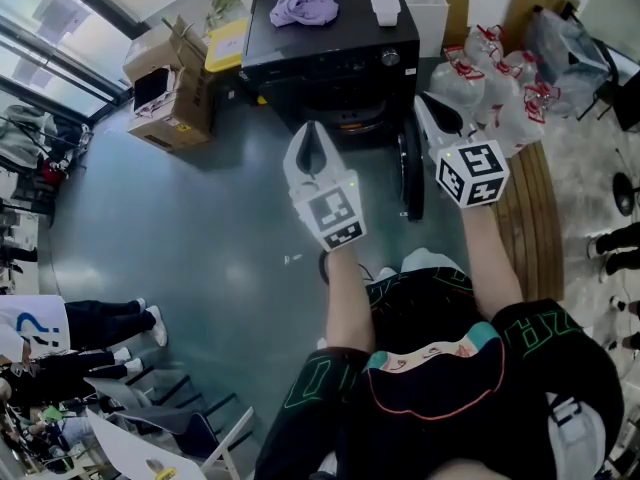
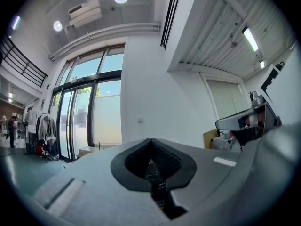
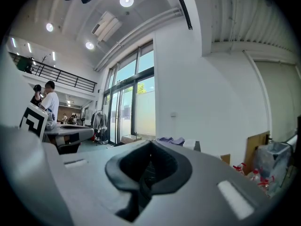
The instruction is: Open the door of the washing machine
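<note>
left gripper (image 1: 312,133): white, jaws closed, empty, held level short of the machine
right gripper (image 1: 428,108): same, closed, empty
black front-load washing machine (image 1: 335,53): ahead, by the wall
round dark door (image 1: 411,183): looks swung open, so probably no grip needed

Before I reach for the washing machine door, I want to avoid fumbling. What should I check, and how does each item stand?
1. Left gripper empty: ok, its jaws are together on nothing.
2. Right gripper empty: ok, its jaws are together on nothing.
3. Jaws parted for a grasp: not ok, both are shut.
4. Washing machine ahead of both grippers: ok.
5. Door still closed: cannot tell; a dark round panel seems to stand edge-on at the machine's right.
6. Purple cloth away from the front: ok, it lies on top.
</note>
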{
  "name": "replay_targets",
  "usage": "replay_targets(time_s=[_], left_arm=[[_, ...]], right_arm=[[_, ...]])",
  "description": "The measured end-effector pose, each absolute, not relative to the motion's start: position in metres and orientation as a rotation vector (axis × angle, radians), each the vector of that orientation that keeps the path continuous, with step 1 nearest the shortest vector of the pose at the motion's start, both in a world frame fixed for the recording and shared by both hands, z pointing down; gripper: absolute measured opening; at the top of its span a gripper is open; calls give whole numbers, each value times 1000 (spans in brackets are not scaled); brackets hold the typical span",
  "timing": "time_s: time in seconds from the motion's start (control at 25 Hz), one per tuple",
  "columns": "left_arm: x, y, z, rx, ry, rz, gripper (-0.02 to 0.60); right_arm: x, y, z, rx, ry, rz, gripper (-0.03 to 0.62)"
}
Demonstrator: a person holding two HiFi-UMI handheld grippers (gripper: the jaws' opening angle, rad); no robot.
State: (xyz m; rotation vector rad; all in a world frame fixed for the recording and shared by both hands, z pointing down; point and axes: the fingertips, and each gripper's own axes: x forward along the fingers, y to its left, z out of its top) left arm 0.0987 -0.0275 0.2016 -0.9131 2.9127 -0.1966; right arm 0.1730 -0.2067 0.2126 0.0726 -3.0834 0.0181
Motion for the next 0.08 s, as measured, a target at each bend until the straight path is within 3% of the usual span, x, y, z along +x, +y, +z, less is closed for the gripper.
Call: replay_targets(time_s=[0.08], left_arm=[[99,-25,204,-914,2913,-199,11]], right_arm=[[173,-204,215,70,-3083,11,3]])
